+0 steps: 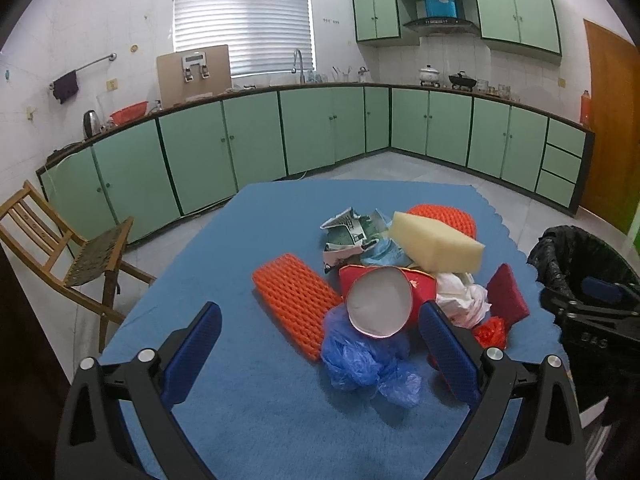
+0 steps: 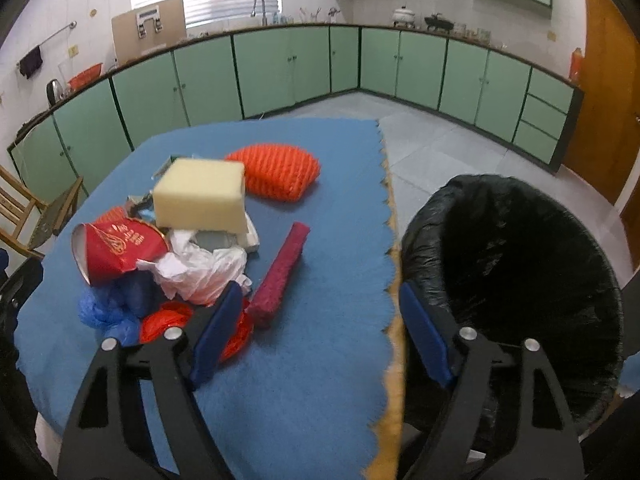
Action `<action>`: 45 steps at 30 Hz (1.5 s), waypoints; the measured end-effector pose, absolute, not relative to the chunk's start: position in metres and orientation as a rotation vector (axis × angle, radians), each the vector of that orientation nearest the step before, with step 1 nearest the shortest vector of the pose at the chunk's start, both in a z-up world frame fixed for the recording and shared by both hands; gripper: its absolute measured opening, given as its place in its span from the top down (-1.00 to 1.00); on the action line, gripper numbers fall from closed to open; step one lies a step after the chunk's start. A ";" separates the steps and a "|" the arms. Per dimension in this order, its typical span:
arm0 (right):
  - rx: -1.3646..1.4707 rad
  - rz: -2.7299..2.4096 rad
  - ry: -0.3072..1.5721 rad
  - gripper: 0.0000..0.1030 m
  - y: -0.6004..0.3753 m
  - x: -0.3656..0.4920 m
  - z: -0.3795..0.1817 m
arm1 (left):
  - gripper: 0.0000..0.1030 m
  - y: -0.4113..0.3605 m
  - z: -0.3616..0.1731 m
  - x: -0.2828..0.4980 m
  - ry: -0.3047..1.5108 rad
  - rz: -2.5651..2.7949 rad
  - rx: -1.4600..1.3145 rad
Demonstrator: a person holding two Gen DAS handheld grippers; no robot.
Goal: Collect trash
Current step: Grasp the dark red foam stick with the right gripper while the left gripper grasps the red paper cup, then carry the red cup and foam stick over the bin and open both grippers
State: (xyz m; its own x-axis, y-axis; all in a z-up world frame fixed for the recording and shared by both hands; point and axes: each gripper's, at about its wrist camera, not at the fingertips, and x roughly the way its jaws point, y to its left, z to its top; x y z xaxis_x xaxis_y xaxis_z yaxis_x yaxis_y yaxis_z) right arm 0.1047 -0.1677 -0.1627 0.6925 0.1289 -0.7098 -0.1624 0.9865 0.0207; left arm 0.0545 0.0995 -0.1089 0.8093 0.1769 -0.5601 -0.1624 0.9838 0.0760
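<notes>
Trash sits heaped on a blue tablecloth [image 1: 248,400] in the left wrist view. The left gripper [image 1: 320,316] hovers low at frame bottom, fingers spread wide and empty, framing a red paper cup [image 1: 380,304], a blue plastic bag [image 1: 360,360] and an orange foam net [image 1: 294,304]. A foam block [image 1: 436,242] lies above centre.

In the right wrist view, the right gripper [image 2: 316,304] is also spread and empty, straddling the cloth's scalloped edge. Only here does the black-lined bin [image 2: 512,272] fill the right side. A maroon pouch [image 2: 282,272] lies just beside the left finger, and white crumpled plastic [image 2: 200,272] sits centre left.
</notes>
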 end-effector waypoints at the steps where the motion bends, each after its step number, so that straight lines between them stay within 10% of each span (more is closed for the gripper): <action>1: -0.047 0.169 0.797 -0.42 -0.165 0.108 -0.166 | -0.87 0.100 -0.111 0.057 0.606 0.181 0.028; 18: -0.010 0.290 0.912 0.65 -0.148 0.136 -0.191 | -0.87 0.095 -0.130 0.086 0.668 0.125 0.015; 32: -0.049 0.273 0.901 0.73 -0.163 0.138 -0.188 | -0.86 0.078 -0.148 0.117 0.694 0.100 0.039; 38: -0.046 0.271 0.905 0.73 -0.164 0.139 -0.189 | -0.28 0.075 -0.154 0.124 0.716 0.035 0.010; 45: -0.041 0.276 0.900 0.73 -0.166 0.137 -0.186 | -0.12 0.077 -0.154 0.119 0.710 0.051 -0.010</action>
State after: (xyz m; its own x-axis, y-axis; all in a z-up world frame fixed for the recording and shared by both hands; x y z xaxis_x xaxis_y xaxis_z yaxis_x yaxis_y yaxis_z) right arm 0.1375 -0.1660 -0.1863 0.5889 0.2197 -0.7778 -0.2539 0.9639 0.0800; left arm 0.1195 0.0771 -0.1545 0.7574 0.0436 -0.6515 -0.0507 0.9987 0.0079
